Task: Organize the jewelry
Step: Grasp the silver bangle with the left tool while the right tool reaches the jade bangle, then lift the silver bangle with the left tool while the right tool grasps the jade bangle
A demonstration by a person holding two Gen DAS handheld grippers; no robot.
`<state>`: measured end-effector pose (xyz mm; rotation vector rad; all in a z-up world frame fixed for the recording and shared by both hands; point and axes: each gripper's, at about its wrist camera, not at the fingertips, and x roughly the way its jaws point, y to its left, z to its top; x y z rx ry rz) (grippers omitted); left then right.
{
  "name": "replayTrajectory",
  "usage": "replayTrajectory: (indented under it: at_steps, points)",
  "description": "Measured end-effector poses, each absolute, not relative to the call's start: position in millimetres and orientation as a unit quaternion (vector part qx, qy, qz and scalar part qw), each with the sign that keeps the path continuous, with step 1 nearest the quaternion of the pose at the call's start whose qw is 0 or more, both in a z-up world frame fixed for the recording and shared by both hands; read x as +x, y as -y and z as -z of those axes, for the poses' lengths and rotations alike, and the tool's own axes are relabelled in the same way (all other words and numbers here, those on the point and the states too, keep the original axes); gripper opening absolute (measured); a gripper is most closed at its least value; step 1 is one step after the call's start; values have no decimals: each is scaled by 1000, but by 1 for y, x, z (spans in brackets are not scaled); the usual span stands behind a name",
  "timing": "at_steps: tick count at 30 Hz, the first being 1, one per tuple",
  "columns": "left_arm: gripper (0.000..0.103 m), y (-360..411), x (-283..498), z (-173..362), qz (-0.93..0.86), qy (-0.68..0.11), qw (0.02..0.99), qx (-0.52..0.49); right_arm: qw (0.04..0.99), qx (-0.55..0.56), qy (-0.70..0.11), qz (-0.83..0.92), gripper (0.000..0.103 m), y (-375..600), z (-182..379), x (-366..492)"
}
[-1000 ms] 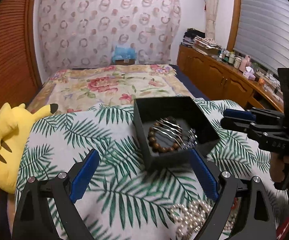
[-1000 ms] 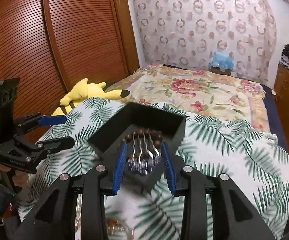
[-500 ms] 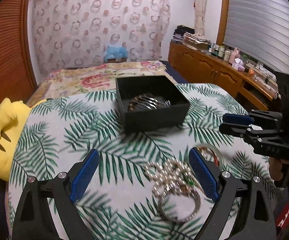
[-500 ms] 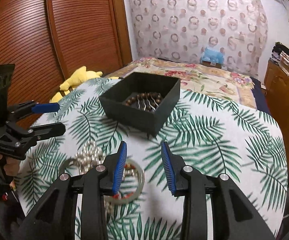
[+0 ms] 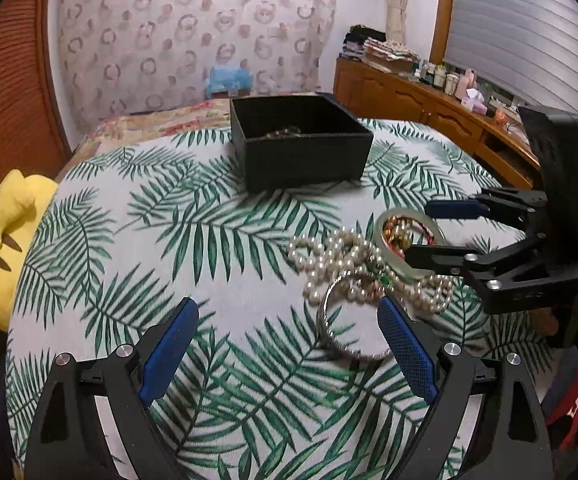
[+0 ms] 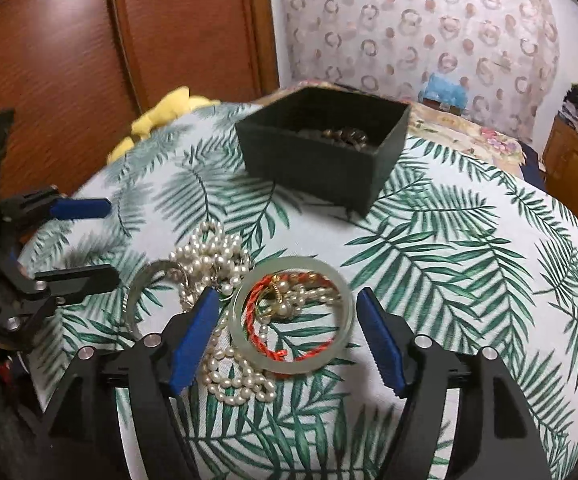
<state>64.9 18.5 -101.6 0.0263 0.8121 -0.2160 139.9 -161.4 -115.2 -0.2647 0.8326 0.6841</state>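
Both grippers have pulled back from the black box (image 5: 301, 144) toward the jewelry pile since 1 s ago; box w/ the brown bead bracelet (image 6: 343, 135) inside now sits far side of the table. Right gripper (image 6: 285, 336) is spread wide, straddling the pale jade bangle (image 6: 291, 316), holding nothing. Left gripper (image 5: 285, 348) is also wide & empty, just short of the silver bangle (image 5: 349, 320) and pearl necklace (image 5: 341, 256). Step: next pick, prob. the bangle; needs lowering & closing w/o snagging the red cord (image 6: 265, 320) tangled inside. Palm-leaf tablecloth (image 5: 177, 248); bedroom, yellow plush (image 5: 5, 240), bed beyond.
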Motion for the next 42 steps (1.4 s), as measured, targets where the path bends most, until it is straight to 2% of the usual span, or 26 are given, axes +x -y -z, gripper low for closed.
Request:
replayTrajectory:
  at_steps: [7, 9, 20, 22, 27, 36, 42]
  points:
    - [87, -14, 62, 107, 121, -402, 908, 15, 840, -139, -416, -319, 77, 154, 125, 146]
    - [87, -11, 62, 108, 126, -404, 906, 16, 841, -139, -414, -320, 74, 155, 125, 146]
    - [87, 9, 64, 112, 155, -409, 899, 32, 866, -100, -377, -312, 74, 189, 99, 134]
    - [75, 15, 63, 111, 176, -408, 895, 33, 867, -99, -375, -313, 74, 192, 97, 130]
    - [65, 29, 64, 115, 182, -412, 891, 54, 866, -99, -374, -315, 74, 198, 97, 121]
    - [58, 36, 71, 126, 168, -417, 889, 86, 867, -94, -374, -315, 74, 202, 98, 118]
    - [58, 35, 64, 122, 178, -403, 895, 76, 868, -94, -372, -315, 74, 201, 97, 119]
